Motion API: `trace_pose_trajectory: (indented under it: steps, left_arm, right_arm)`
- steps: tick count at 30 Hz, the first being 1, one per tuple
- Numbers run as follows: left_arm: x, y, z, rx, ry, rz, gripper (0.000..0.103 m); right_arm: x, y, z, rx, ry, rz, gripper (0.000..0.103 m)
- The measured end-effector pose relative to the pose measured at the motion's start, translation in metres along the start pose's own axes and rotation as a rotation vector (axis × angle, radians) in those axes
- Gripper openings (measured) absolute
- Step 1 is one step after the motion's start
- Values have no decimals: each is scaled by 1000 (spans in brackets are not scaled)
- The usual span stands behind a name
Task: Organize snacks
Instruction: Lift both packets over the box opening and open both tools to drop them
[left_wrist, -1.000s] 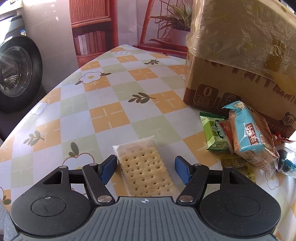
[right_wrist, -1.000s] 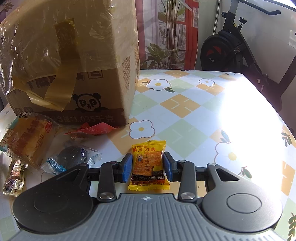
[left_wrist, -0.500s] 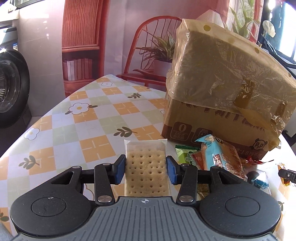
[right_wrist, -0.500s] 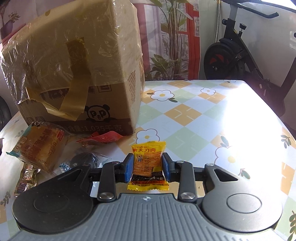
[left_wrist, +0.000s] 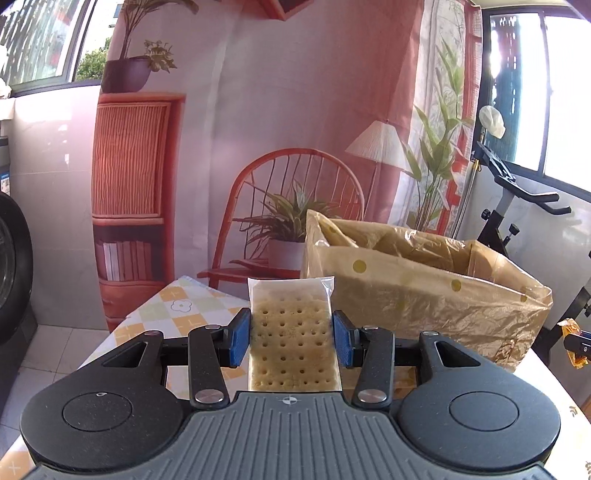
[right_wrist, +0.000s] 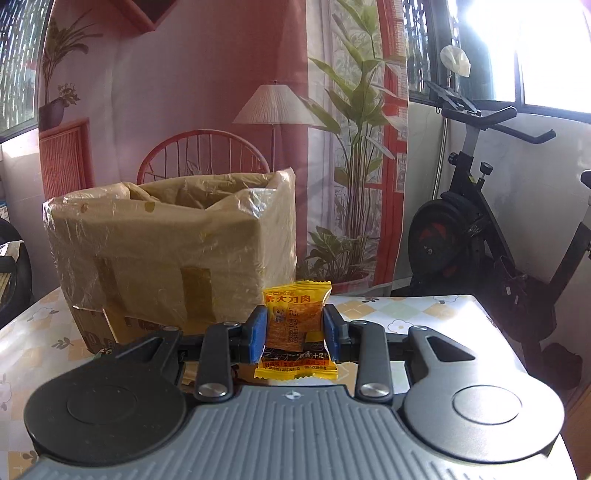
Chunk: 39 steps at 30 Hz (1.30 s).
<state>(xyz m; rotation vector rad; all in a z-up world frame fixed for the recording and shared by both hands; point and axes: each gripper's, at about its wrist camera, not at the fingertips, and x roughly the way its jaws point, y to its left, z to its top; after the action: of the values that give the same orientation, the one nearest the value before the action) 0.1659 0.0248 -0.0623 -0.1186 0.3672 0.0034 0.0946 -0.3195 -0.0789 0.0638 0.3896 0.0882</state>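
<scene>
My left gripper (left_wrist: 291, 338) is shut on a clear-wrapped cracker packet (left_wrist: 291, 332), held up in the air above the table. Ahead and to its right stands the open cardboard box (left_wrist: 424, 291) lined with a clear plastic bag; its open top shows. My right gripper (right_wrist: 295, 338) is shut on a small yellow snack packet (right_wrist: 297, 325), also lifted off the table. In the right wrist view the box (right_wrist: 166, 266) stands ahead and to the left. The right gripper's tip with the yellow packet (left_wrist: 574, 341) peeks in at the right edge of the left wrist view.
The table with a checked flower cloth (right_wrist: 406, 314) carries the box. An exercise bike (right_wrist: 498, 240) stands past the table's right side. A printed backdrop (left_wrist: 295, 129) hangs behind. A dark washing machine (left_wrist: 11, 277) is at the far left.
The left gripper closed on the cracker packet and lifted it. The right gripper rose with the yellow packet. Both now look level over the box's open top instead of down at the table.
</scene>
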Motion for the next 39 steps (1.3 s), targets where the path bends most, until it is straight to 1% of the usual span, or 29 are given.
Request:
trace_pose_trajectory:
  steps: [2, 6, 8, 12, 16, 22, 24, 25, 26, 30, 32, 35, 39]
  left_arm:
    - [2, -10, 21, 10, -27, -26, 49]
    - [13, -33, 57, 52, -63, -88, 49]
    - [22, -47, 69, 85, -67, -112, 49]
    - [45, -63, 85, 60, -39, -141, 49]
    - [72, -66, 83, 41, 11, -162, 49]
    - [110, -65, 86, 65, 90, -171, 49]
    - [119, -63, 89, 57, 103, -179, 52]
    - [122, -61, 91, 58, 103, -179, 58]
    - [124, -60, 93, 62, 101, -179, 60]
    - [124, -57, 97, 73, 95, -194, 60]
    - [118, -52, 96, 71, 95, -205, 60]
    - [106, -45, 90, 68, 101, -209, 60]
    - [87, -29, 78, 41, 108, -211, 60]
  right_arm:
    - [-4, 2, 23, -3, -59, 24, 34]
    - [4, 16, 65, -20, -120, 91, 34]
    - [13, 26, 80, -34, -132, 133, 34]
    - [41, 58, 98, -108, -133, 186, 34]
    - [70, 82, 100, -122, -104, 234, 34]
    - [97, 102, 98, -105, -62, 272, 34]
    - [105, 104, 97, -98, -46, 274, 36]
    - [107, 104, 97, -94, -36, 271, 38]
    - [109, 103, 97, -86, -27, 272, 39]
    - [107, 98, 100, -59, -37, 269, 41]
    - [103, 94, 101, -49, -41, 267, 42]
    - [92, 86, 98, -27, -48, 259, 42]
    - [71, 74, 88, 15, -67, 255, 42]
